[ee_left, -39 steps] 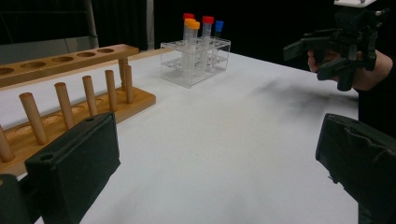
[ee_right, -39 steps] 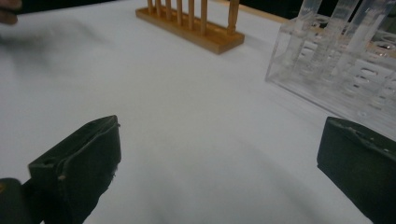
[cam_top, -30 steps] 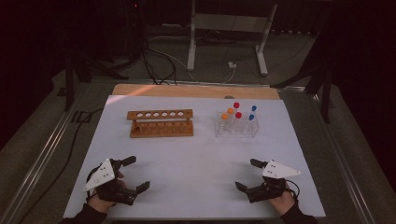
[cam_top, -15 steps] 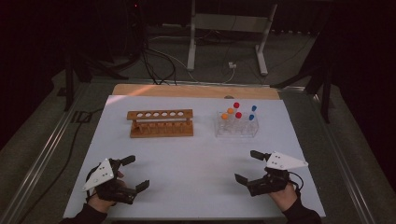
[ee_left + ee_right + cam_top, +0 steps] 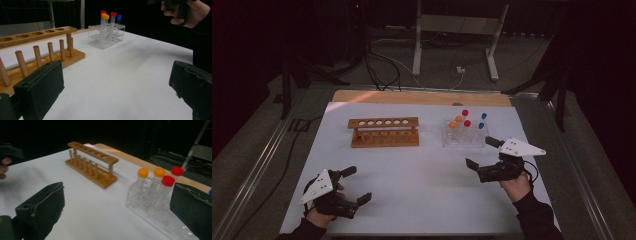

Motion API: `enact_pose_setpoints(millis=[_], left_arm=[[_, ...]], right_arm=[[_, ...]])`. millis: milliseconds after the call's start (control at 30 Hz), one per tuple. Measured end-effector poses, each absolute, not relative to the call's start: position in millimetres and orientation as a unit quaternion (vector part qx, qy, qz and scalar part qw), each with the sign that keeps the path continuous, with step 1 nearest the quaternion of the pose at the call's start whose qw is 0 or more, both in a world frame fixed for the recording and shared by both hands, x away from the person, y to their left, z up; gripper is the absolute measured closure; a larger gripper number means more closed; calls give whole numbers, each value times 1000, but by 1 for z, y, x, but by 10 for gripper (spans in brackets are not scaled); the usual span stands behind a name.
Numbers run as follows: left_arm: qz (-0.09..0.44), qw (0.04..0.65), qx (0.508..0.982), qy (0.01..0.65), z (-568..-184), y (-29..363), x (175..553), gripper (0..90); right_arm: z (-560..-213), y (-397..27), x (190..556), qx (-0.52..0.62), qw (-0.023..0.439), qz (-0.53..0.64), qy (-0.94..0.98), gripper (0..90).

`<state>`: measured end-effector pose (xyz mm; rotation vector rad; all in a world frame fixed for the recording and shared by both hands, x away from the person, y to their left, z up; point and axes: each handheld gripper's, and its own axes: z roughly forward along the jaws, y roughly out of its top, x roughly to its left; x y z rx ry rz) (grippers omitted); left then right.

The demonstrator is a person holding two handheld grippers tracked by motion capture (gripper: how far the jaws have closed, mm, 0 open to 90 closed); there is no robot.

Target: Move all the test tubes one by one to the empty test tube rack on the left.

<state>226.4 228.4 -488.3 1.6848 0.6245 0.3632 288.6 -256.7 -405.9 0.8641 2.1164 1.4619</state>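
Right gripper view shows clear rack (image 5: 160,220) beside right fingers (image 5: 192,212).

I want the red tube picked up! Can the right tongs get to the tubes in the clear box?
Probably yes. The right tongs are open, close to the clear rack, with bare table between them. The capped tubes stick up above it.

Dark room; white table (image 5: 422,170); grey floor (image 5: 257,145).

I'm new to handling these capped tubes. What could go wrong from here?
The right gripper, open, is close to the clear rack; a wide jaw might knock a neighbouring tube, since they stand packed together. The light plastic rack could also slide or tip if bumped.
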Motion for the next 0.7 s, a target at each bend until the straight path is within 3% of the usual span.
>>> enact_pose_setpoints(millis=[633, 700], left_arm=[[156, 611, 728, 271, -488, 229, 226, 6], [157, 610, 728, 270, -488, 228, 226, 6]], right_arm=[[-418, -263, 338, 394, 289, 498, 717, 0], [-422, -265, 343, 405, 297, 492, 711, 43]])
